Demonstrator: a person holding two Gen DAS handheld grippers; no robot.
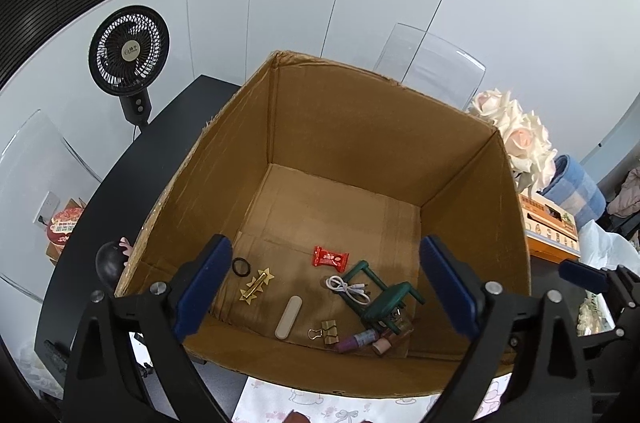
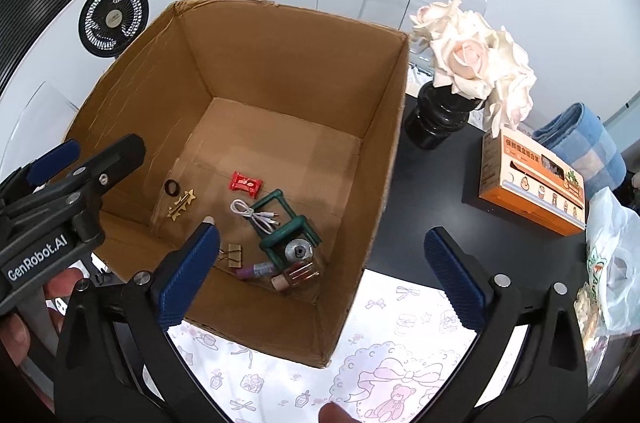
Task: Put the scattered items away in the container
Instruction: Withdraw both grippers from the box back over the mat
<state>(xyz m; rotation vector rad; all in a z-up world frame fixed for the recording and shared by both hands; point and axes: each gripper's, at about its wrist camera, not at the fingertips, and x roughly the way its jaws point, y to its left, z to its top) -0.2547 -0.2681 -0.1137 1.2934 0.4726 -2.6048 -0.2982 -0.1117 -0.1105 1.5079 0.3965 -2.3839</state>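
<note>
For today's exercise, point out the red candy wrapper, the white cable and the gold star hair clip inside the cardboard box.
red candy wrapper [image 1: 330,258]: left wrist view, middle of the packet.
white cable [image 2: 256,213]: right wrist view, on the coiled loops.
gold star hair clip [image 1: 256,285]: left wrist view, centre of the bar between the stars.

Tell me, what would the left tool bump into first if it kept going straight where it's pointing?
Probably the floor of the cardboard box, near the red candy and white cable. The left tool is open, empty and aimed down into the box. Depth is hard to judge, so it might meet the green toy chair instead.
</note>
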